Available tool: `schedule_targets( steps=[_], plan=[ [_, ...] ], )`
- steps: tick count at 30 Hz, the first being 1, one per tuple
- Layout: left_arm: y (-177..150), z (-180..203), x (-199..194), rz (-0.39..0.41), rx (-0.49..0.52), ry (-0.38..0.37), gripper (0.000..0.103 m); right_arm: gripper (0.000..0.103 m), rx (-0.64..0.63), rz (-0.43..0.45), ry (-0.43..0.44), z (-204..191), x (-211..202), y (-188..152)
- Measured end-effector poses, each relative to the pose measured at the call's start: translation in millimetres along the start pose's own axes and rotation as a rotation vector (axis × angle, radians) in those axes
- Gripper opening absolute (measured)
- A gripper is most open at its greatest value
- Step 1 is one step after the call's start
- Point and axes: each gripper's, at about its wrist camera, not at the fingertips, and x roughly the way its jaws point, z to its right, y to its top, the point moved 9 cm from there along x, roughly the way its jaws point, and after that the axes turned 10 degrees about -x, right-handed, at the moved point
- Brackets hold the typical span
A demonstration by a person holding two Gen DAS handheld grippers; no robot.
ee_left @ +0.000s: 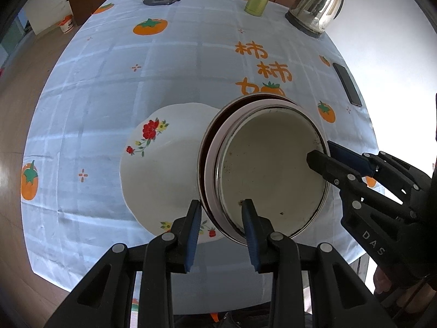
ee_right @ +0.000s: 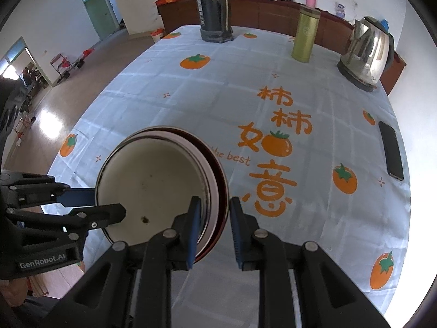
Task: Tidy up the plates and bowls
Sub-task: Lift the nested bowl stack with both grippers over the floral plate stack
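A stack of nested bowls [ee_left: 273, 169] with a cream inside and dark red outer rims is held above the table, tilted. My left gripper [ee_left: 222, 232] is shut on the stack's near rim, one finger inside, one outside. My right gripper [ee_right: 214, 229] is shut on the opposite rim of the same stack [ee_right: 153, 180]; it shows in the left wrist view [ee_left: 325, 153] at the right. A white plate with red flowers [ee_left: 161, 169] lies on the table under and left of the stack.
The table has a pale blue cloth with orange persimmons [ee_right: 191, 95]. At the far edge stand a black thermos [ee_right: 214, 8], a green-gold flask [ee_right: 304, 35] and a steel kettle [ee_right: 366, 54]. A black phone [ee_right: 392, 150] lies at the right.
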Motion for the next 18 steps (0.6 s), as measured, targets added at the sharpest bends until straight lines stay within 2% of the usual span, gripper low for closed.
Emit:
schedule_targets(
  steps=[18],
  plan=[
    [3.2, -31.8, -2.1, 0.014, -0.055, 0.020, 0.032, 0.021, -0.039, 0.003, 0.022, -24.7, 10.3, 14.7]
  ],
)
